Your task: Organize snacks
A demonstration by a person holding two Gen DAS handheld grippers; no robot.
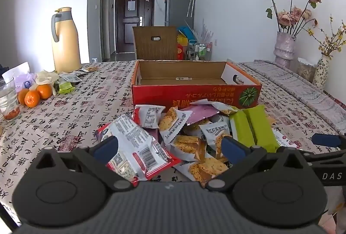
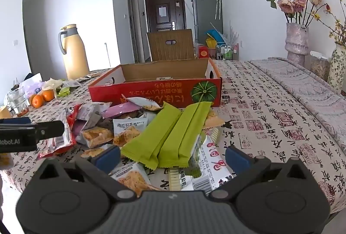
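- Snack pile (image 1: 190,136) lies on the tablecloth (image 1: 64,117), just in front of the red box (image 1: 194,95); packets overlap one another.
- Two green packets (image 2: 170,136) rest side by side on top of the pile, far ends near the box front.
- Red-and-white packet (image 1: 134,147) sits at the pile's left edge.
- Box is open-topped; visible interior shows bare cardboard.
- Left gripper (image 1: 170,147): jaws spread, over the pile's near-left side, holding nothing.
- Right gripper (image 2: 173,157): jaws spread, the green packets' near ends between them; contact cannot be told.
- Oranges (image 1: 34,94), glass (image 1: 8,102), flask (image 1: 64,41) at far left; vase (image 2: 296,43) far right.
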